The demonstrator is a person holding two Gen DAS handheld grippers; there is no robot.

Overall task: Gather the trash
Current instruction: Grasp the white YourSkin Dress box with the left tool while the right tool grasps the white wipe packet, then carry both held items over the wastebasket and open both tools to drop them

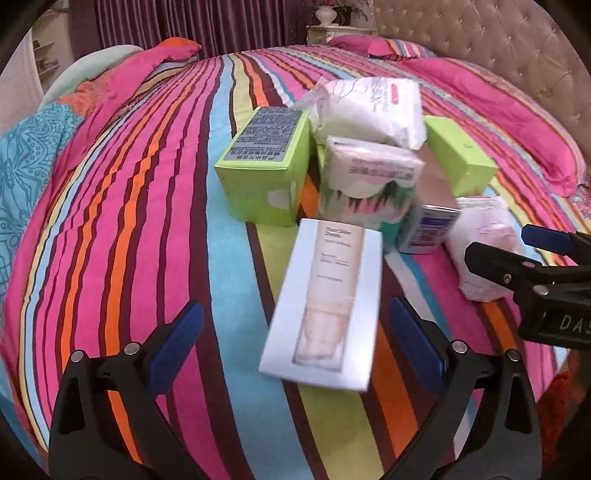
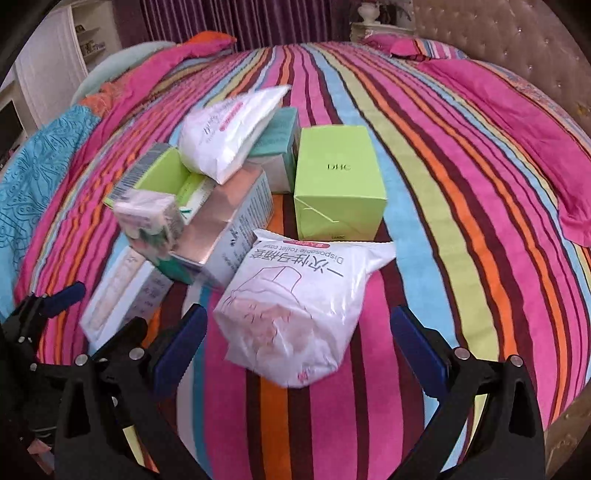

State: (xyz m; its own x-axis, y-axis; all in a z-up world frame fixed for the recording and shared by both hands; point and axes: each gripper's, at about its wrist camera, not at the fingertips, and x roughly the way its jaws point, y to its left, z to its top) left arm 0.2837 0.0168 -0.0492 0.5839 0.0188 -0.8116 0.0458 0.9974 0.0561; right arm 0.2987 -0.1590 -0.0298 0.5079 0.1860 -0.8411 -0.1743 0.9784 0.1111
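Note:
A heap of empty packaging lies on the striped bedspread. In the left wrist view a white carton (image 1: pixel 325 306) lies nearest, between the wide-spread fingers of my left gripper (image 1: pixel 295 343), which is open. Behind it sit a green box (image 1: pixel 266 166), a small tissue pack (image 1: pixel 365 181) and a white bag (image 1: pixel 369 107). In the right wrist view a white plastic toilet-cover bag (image 2: pixel 299 314) lies just ahead of my open right gripper (image 2: pixel 299 350). A green DHC box (image 2: pixel 336 181), a pink foil box (image 2: pixel 229 221) and the white carton (image 2: pixel 118 295) surround it.
The striped bedspread (image 1: pixel 110 221) covers a large bed, with pink pillows (image 2: pixel 517 129) at right and a tufted headboard (image 2: pixel 498 33) behind. A blue patterned cloth (image 1: pixel 26 166) lies at left. My right gripper (image 1: pixel 532 258) enters the left wrist view at right; purple curtains hang behind.

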